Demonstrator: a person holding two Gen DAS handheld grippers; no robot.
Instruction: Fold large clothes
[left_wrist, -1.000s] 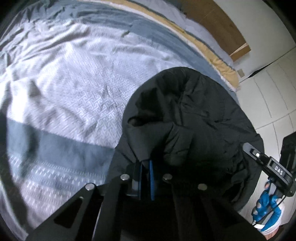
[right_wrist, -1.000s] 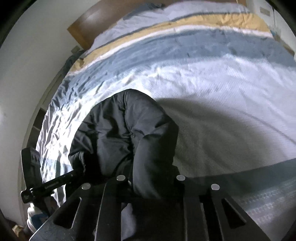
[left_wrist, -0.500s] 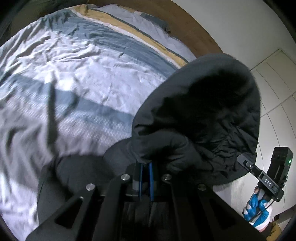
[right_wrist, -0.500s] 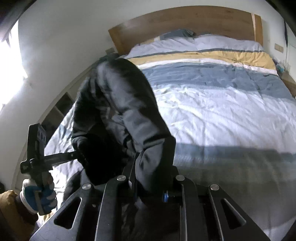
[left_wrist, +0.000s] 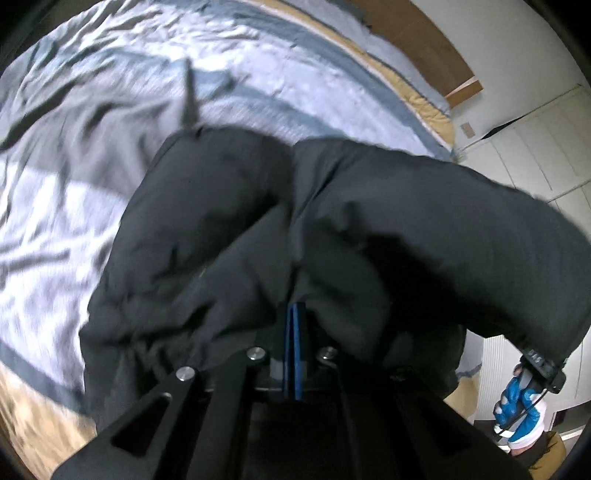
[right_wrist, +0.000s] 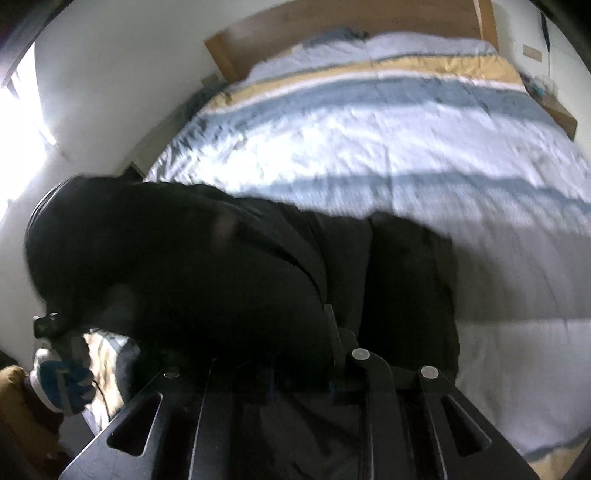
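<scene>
We hold the black padded jacket (left_wrist: 332, 229) up over the bed (left_wrist: 74, 177), one edge pinched in each tool. In the left wrist view the left gripper (left_wrist: 294, 332) has its blue pads (left_wrist: 294, 354) pressed together on a fold of the jacket, so its jaws are clenched on cloth. In the right wrist view the right gripper (right_wrist: 303, 354) is buried in dark fabric; the jacket spills out from between its fingers, so we judge it clenched on the jacket too, though the tips are hidden. The jacket hangs bunched and sagging between us, its far part draped toward the striped duvet (right_wrist: 388, 147). The risks we see: the thick, slippery padding could slide out of such narrow pinches if we swing it hard; the loose bulk could land doubled under itself instead of flat; and with both views blurred and mostly blocked by cloth, we could misjudge where the hem falls on the bed.
</scene>
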